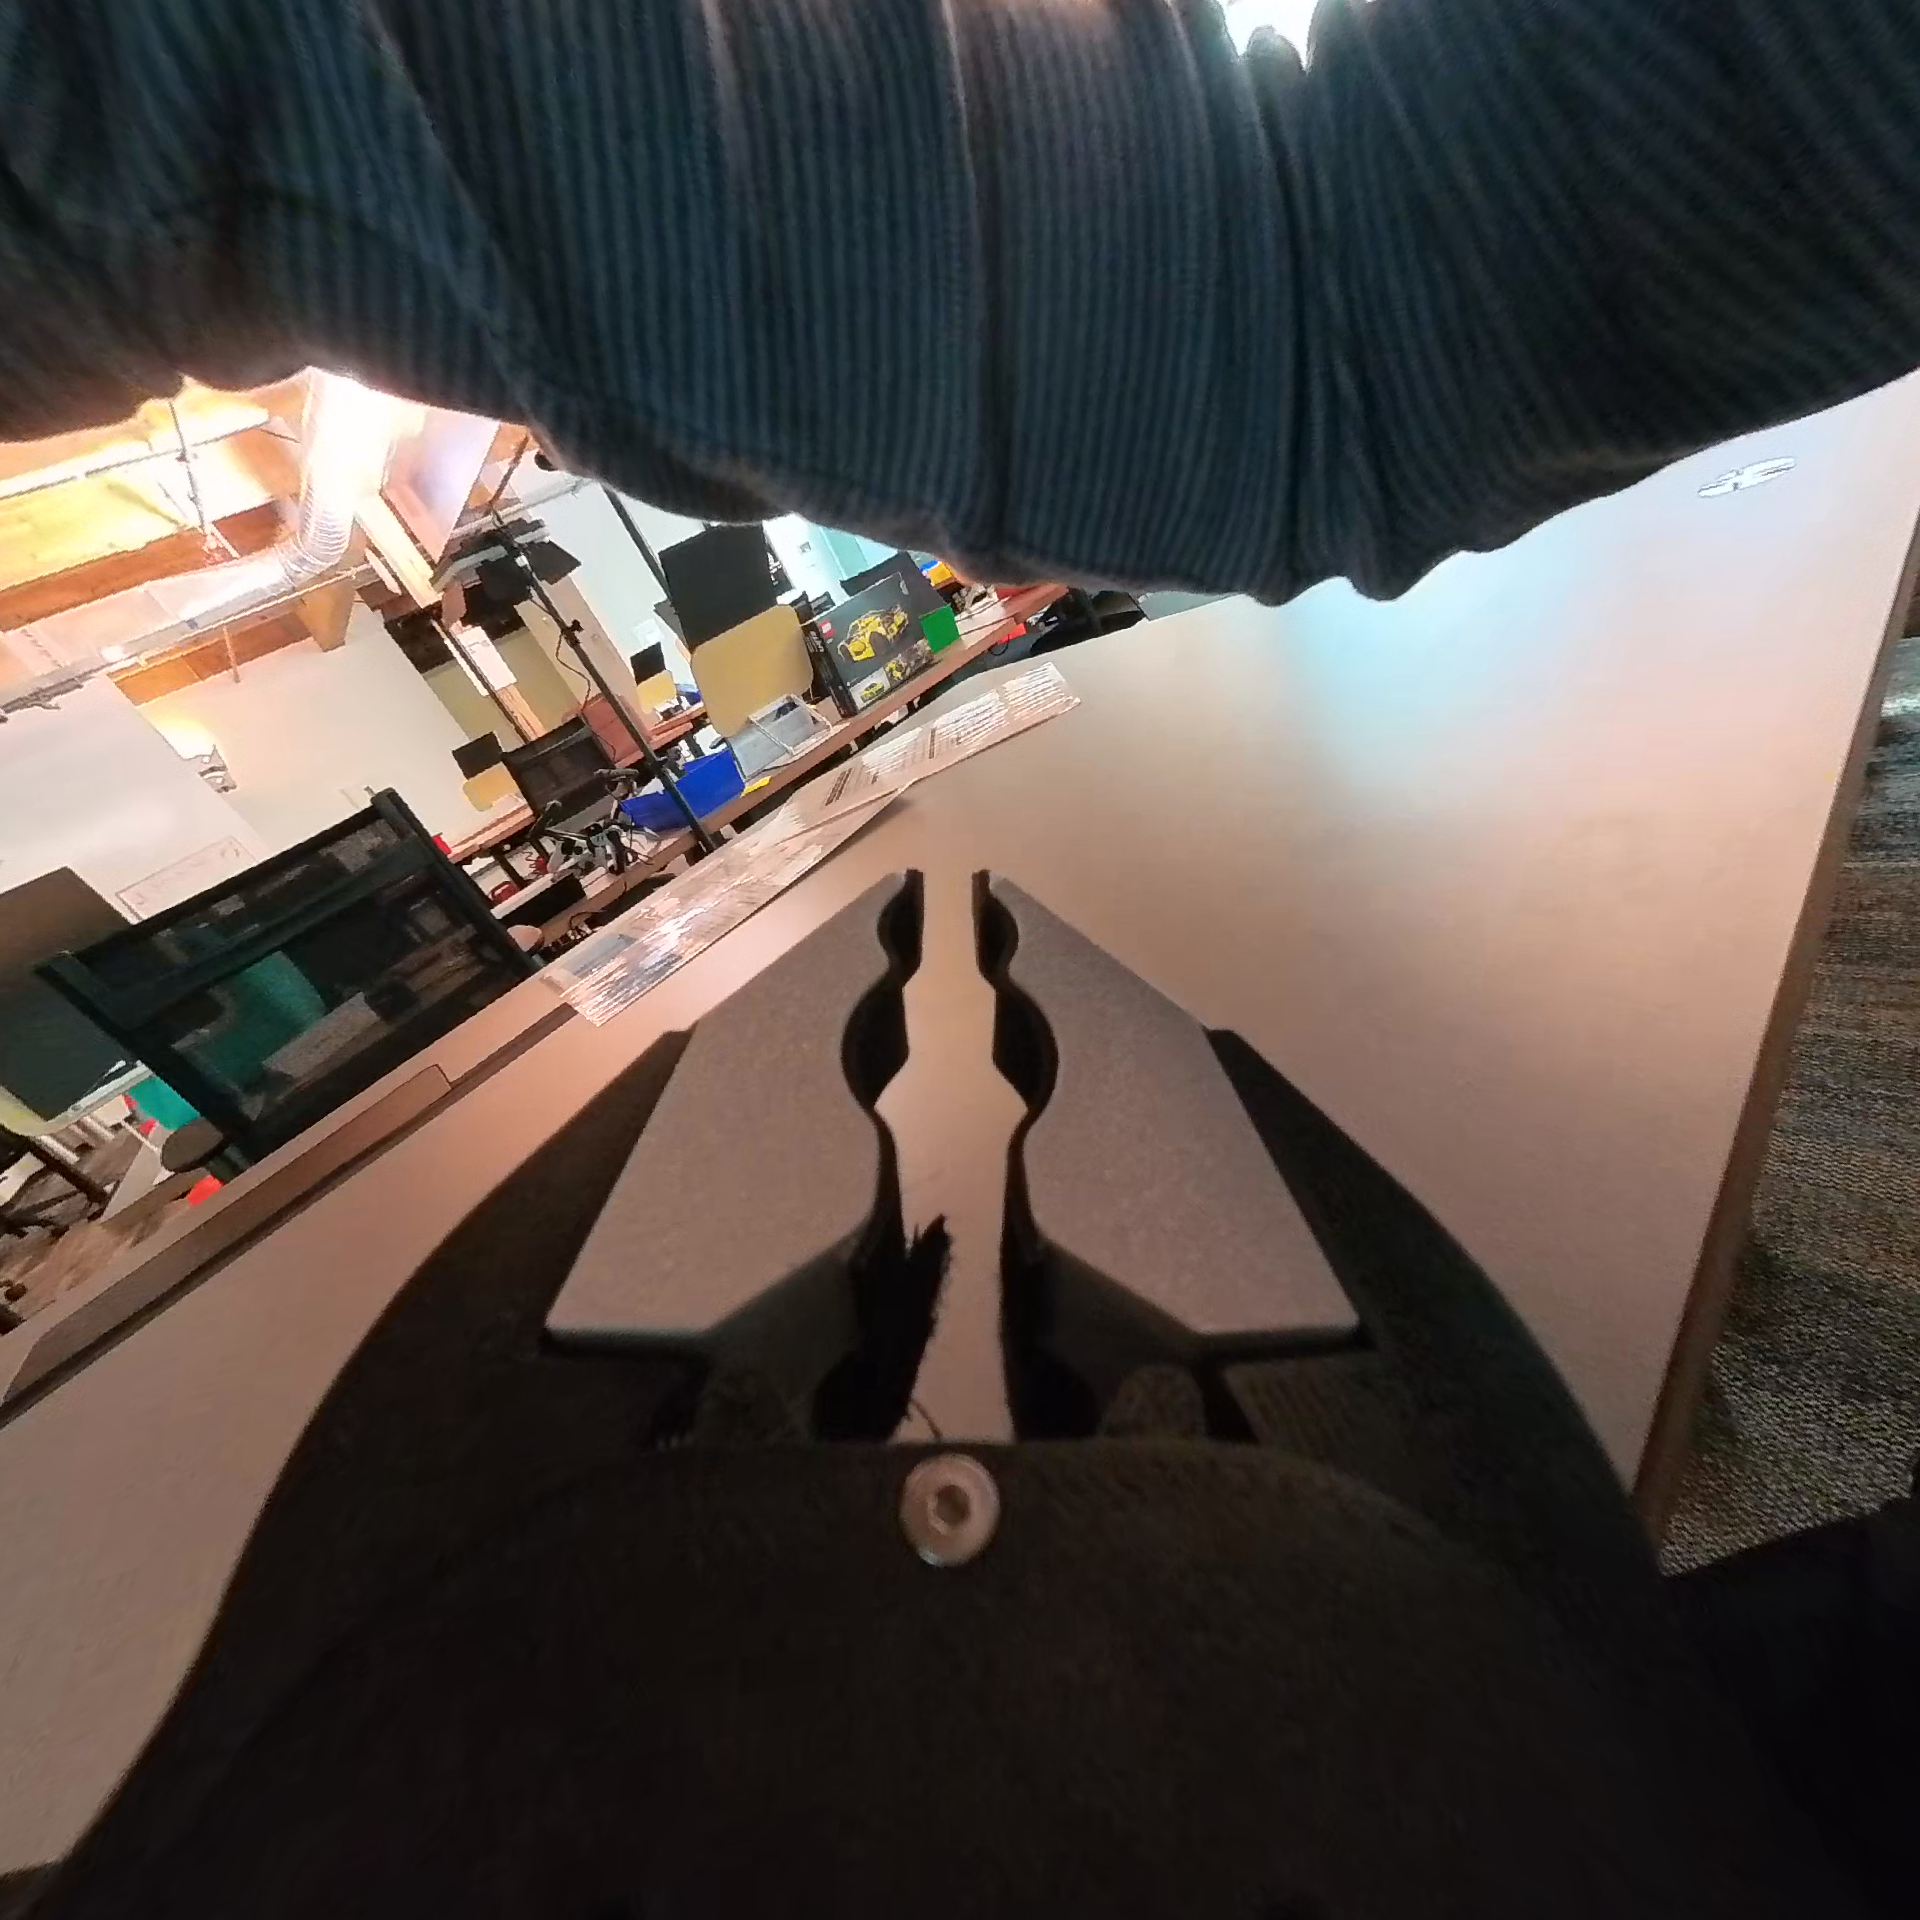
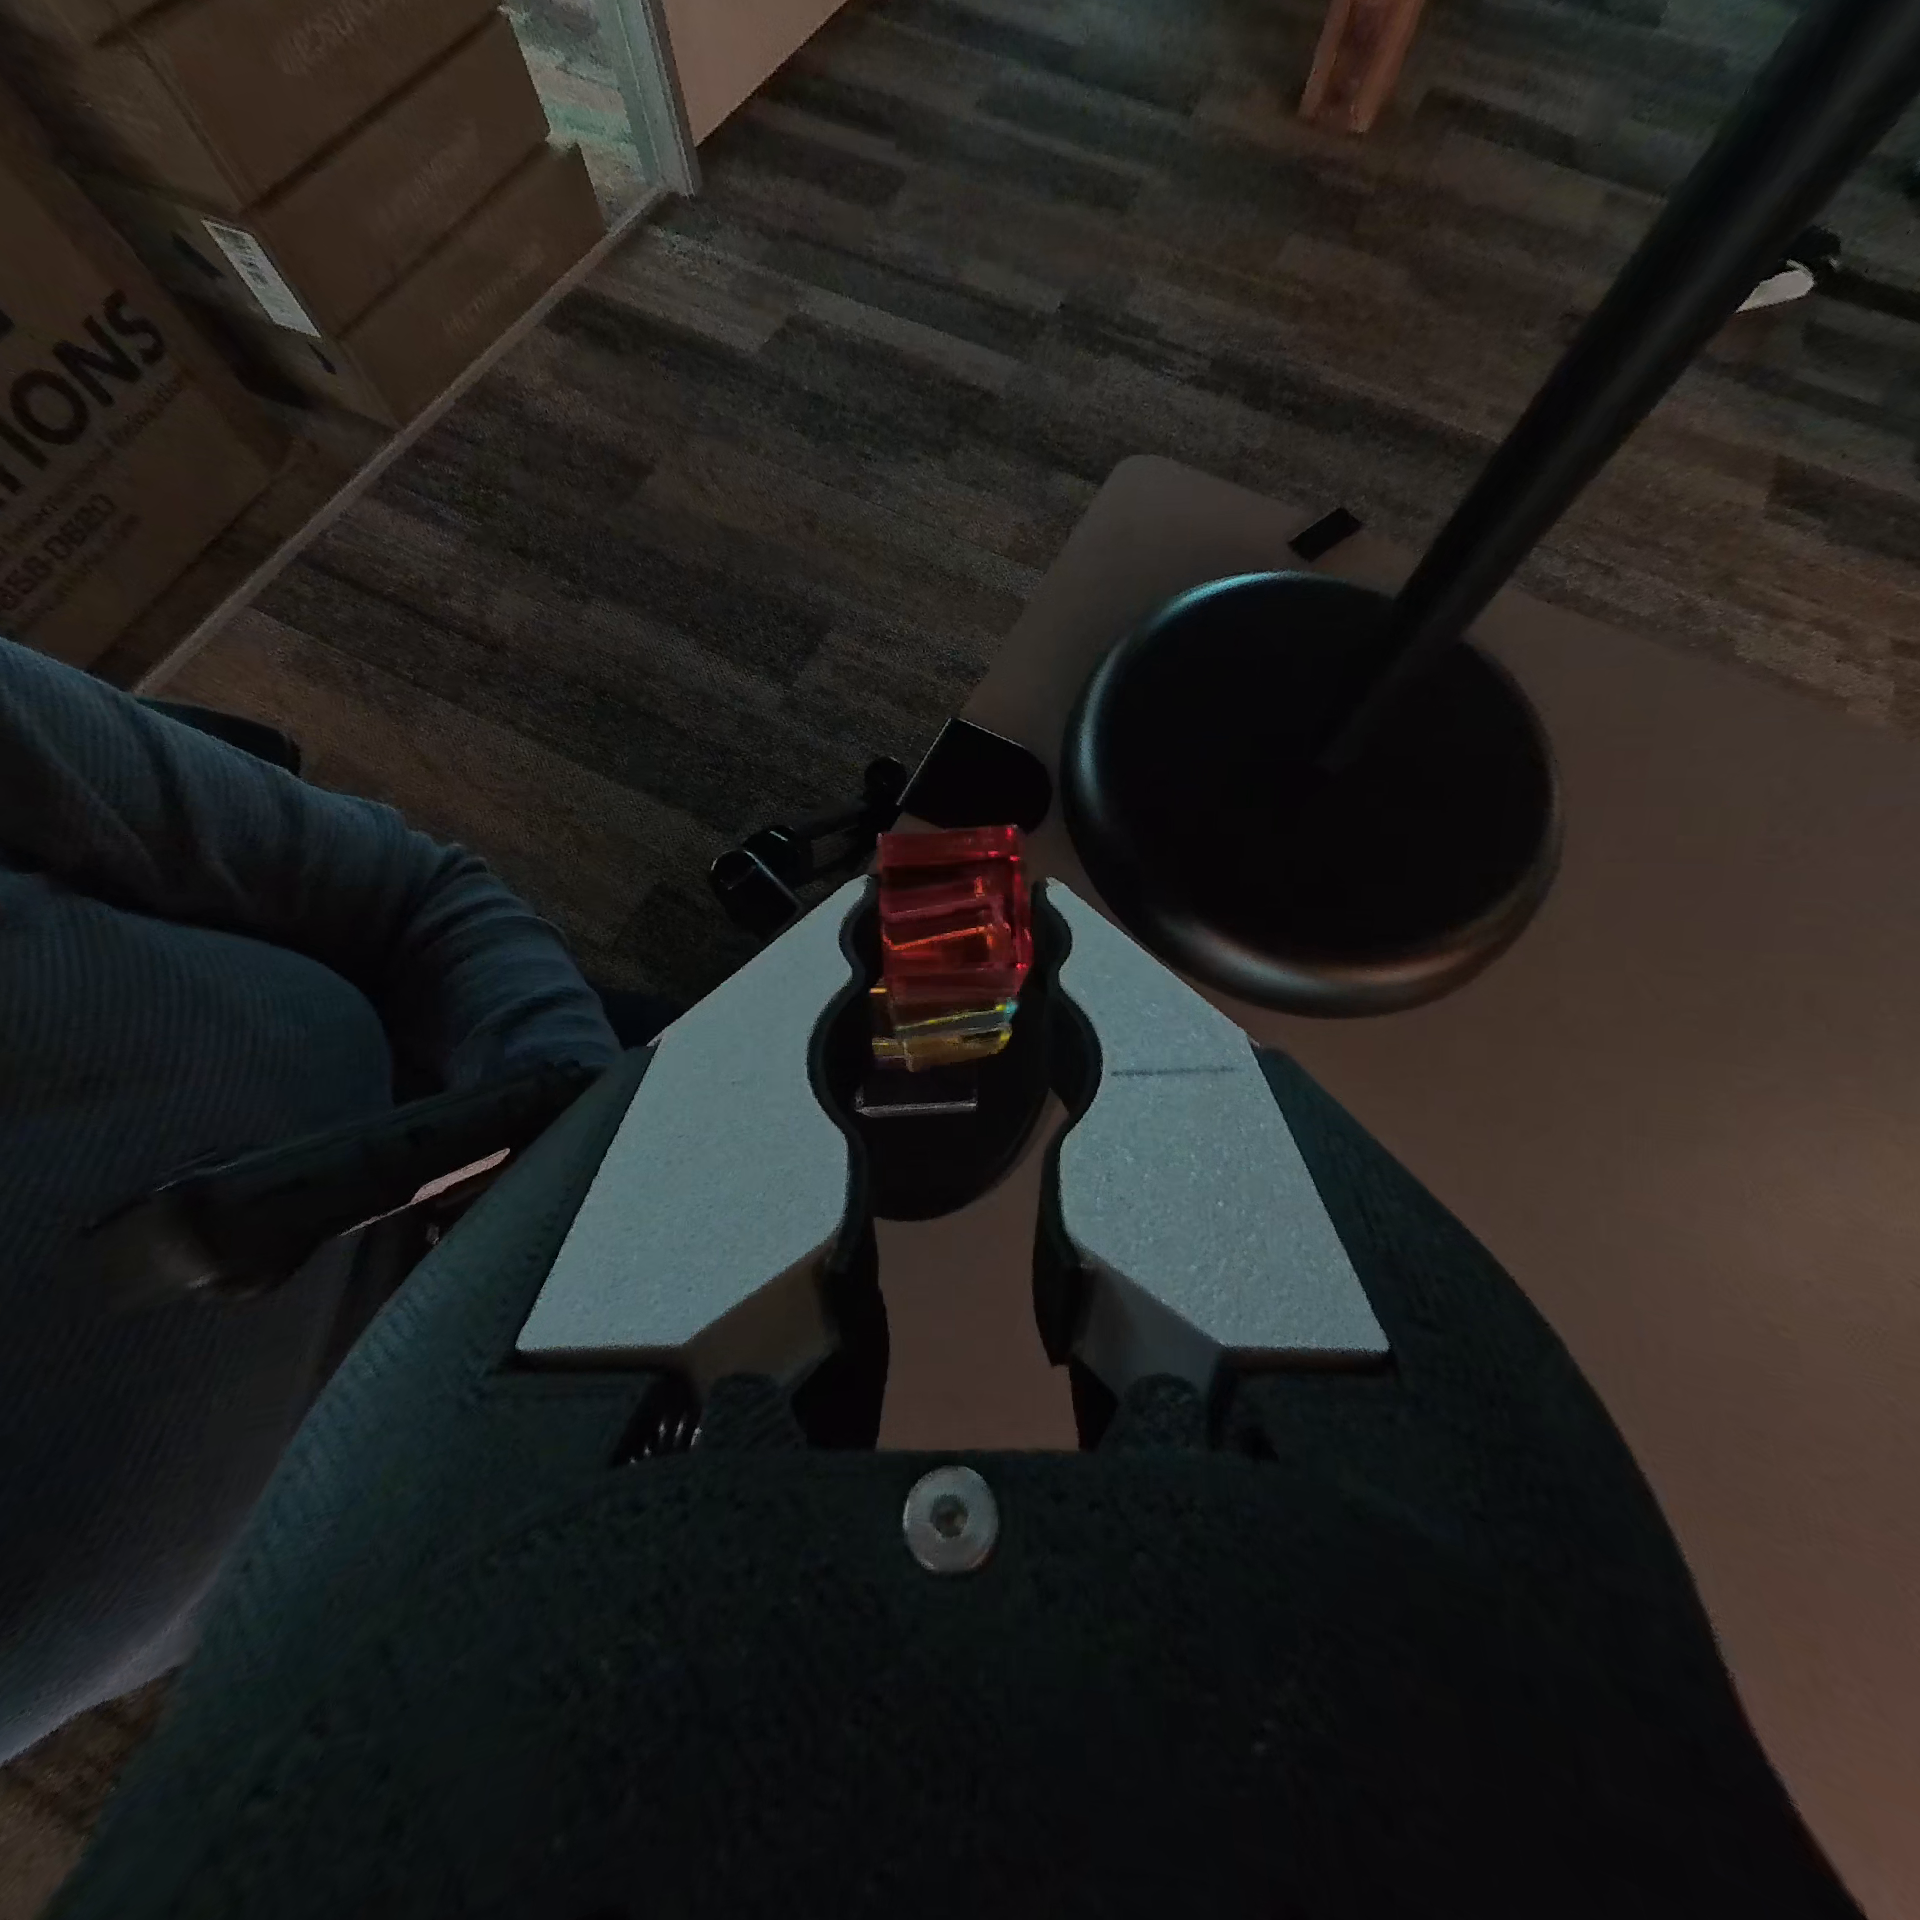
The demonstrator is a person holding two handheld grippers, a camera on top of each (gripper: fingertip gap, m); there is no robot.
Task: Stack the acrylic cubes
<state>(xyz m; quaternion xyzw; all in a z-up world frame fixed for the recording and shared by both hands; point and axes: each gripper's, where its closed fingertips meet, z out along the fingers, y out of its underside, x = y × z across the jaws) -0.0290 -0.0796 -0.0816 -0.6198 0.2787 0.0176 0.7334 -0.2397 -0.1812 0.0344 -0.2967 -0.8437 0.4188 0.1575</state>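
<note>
Right claw (image 2: 954,894) clamped on red block (image 2: 954,914), long axis along fingers (tip forward); left claw (image 1: 948,883) nearly closed, bare

L gripper (image 1: 948,883) over tabletop (image 1: 1403,883), nothing btwn fingers. Paper sheets (image 1: 831,821) lie along tabletop's far edge, ahead-left. Sleeve (image 1: 935,260) overhead. R gripper (image 2: 954,904) at tabletop corner w/ stacked blocks (image 2: 954,914) btwn fingers; lamp base (image 2: 1309,800) just right-ahead on tabletop. Boxes (image 2: 208,260) on floor, far left.
</note>
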